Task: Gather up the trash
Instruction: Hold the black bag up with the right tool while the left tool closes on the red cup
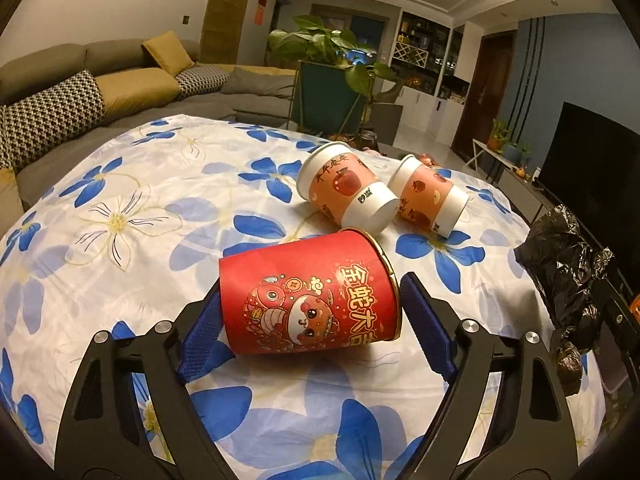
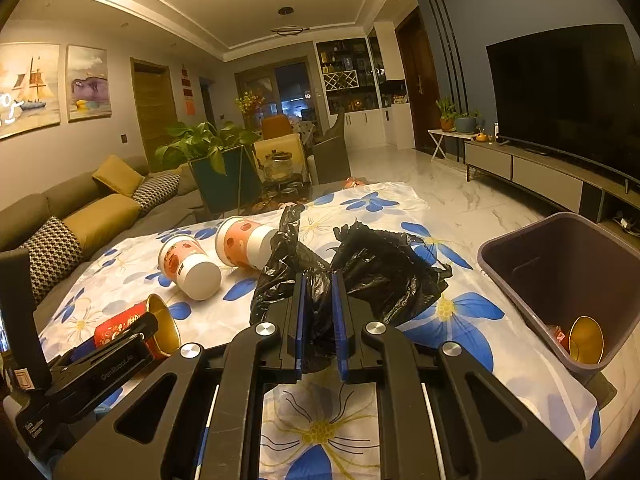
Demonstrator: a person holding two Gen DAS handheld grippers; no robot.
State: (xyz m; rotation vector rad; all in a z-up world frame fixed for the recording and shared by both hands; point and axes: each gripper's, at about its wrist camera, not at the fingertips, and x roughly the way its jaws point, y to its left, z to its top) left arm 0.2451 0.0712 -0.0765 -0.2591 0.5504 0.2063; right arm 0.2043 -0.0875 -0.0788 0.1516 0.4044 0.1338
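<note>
Red cup on its side between wide-open left gripper fingers, contact unclear. Right gripper pinches black bag beside bin. Next: close on cup, carry to bin.

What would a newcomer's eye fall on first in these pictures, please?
Probably the red cup lying on its side on the blue-flowered tablecloth, between the open fingers of the left gripper. Next, the crumpled black bag pinched in the right gripper, with the trash bin at the table's right edge.
</note>
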